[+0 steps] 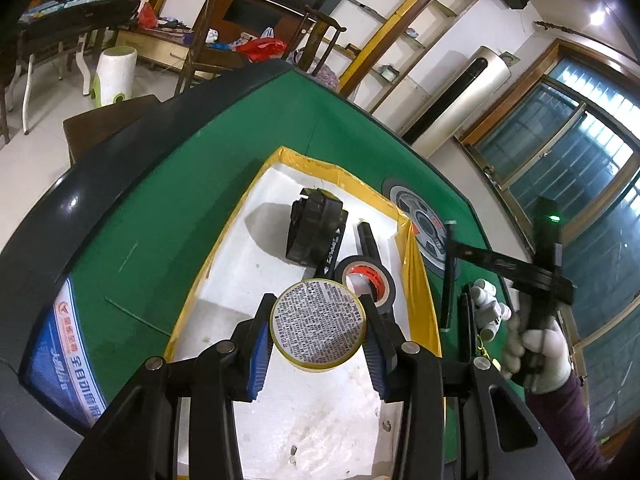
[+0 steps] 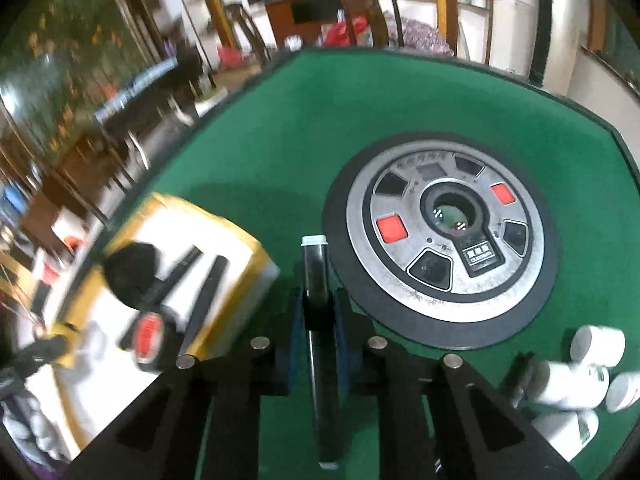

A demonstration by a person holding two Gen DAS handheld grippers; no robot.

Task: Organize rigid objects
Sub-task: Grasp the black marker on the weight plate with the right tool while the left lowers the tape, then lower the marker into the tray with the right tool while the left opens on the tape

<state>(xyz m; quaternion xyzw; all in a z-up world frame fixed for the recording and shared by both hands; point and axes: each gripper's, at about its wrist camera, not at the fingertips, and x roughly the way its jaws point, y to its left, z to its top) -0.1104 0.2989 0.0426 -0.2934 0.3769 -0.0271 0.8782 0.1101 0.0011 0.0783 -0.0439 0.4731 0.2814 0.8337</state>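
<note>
Left wrist view: your left gripper [image 1: 318, 330] has its jaws clamped on a round yellow-rimmed tin [image 1: 318, 326], held above the white foam box [image 1: 224, 280] with yellow-taped edges. Inside lie a black tape roll [image 1: 366, 280] and a black tape dispenser [image 1: 314, 230]. Your right gripper [image 2: 318, 316] has its jaws clamped on a black marker [image 2: 320, 344] over the green tabletop [image 2: 260, 152], near white bottles [image 2: 576, 384].

right gripper [image 2: 318, 312] clamps a black pen-like stick [image 2: 320, 344] above the green surface [image 2: 256, 152], silver dial [image 2: 444, 236] ahead, white bottles [image 2: 576, 376] at right
</note>
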